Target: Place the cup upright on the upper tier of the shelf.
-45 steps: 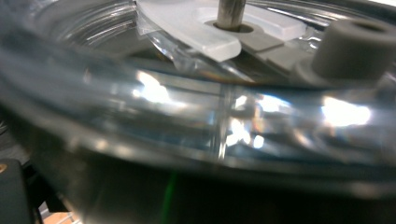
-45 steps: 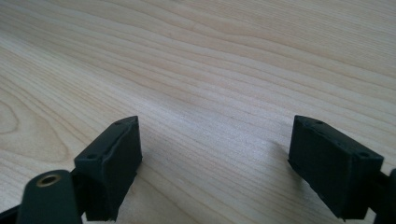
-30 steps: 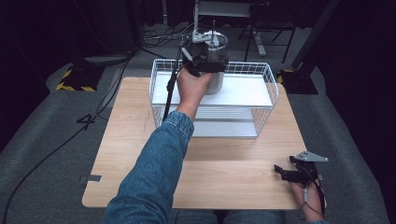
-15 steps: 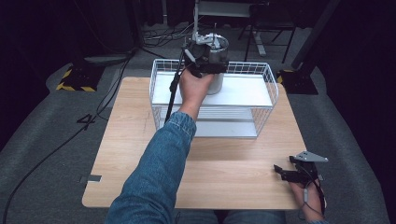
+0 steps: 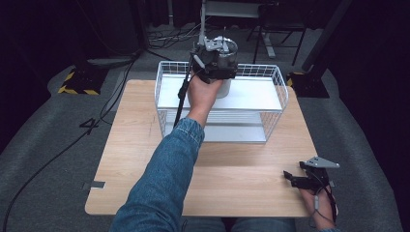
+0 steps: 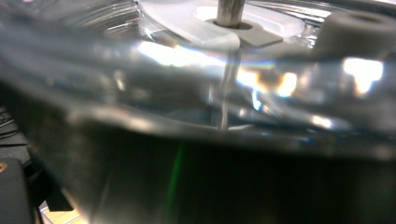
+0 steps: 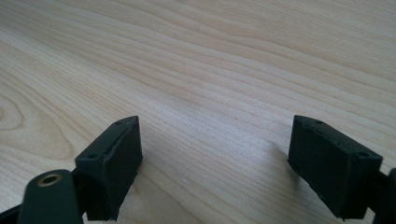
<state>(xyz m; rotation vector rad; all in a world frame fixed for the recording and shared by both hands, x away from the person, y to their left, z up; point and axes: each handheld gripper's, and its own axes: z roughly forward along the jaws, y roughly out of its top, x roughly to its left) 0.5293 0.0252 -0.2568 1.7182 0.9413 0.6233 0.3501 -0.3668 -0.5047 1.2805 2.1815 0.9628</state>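
Silver pot [image 5: 225, 50], white wire basket [image 5: 275, 104], pale wood table [image 5: 241, 179], black tongs [image 7: 215, 163], blue denim sleeve [image 5: 164, 179]

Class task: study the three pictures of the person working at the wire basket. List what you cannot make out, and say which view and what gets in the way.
1. Left gripper, high view: its jaws are hidden by its own body and the hand, so open or shut is unclear.
2. Metal pot, high view: the gripper covers its near side; the grip point is hidden.
3. Glass lid, left gripper view: too close, blurred, cut by every edge.
4. Wire basket, high view: its inside behind the forearm is hidden.
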